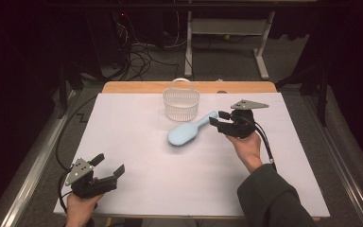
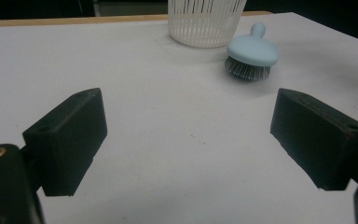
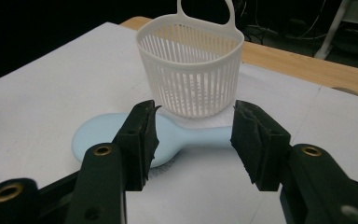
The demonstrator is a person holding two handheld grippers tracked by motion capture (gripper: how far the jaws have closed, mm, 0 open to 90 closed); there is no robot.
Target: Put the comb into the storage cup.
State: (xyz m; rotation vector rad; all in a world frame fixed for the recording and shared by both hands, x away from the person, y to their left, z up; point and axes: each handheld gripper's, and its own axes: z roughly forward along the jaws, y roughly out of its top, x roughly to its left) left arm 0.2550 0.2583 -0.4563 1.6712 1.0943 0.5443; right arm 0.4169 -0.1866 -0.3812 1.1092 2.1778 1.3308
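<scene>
Pale blue brush (image 1: pixel 185 133) lying bristles down on the white worktop (image 1: pixel 137 156), handle angling toward the right, just beside the white slatted basket (image 1: pixel 181 105)

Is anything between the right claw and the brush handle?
Nothing visible. The right claw sits just off the end of the blue brush, whose handle points toward it over bare white table. The white basket stands beside the brush, off that line.

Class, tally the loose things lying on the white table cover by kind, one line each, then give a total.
Light blue plastic scrubbing brush with grey bristles: 1
White slotted plastic basket with a loop handle: 1
Total: 2
</scene>
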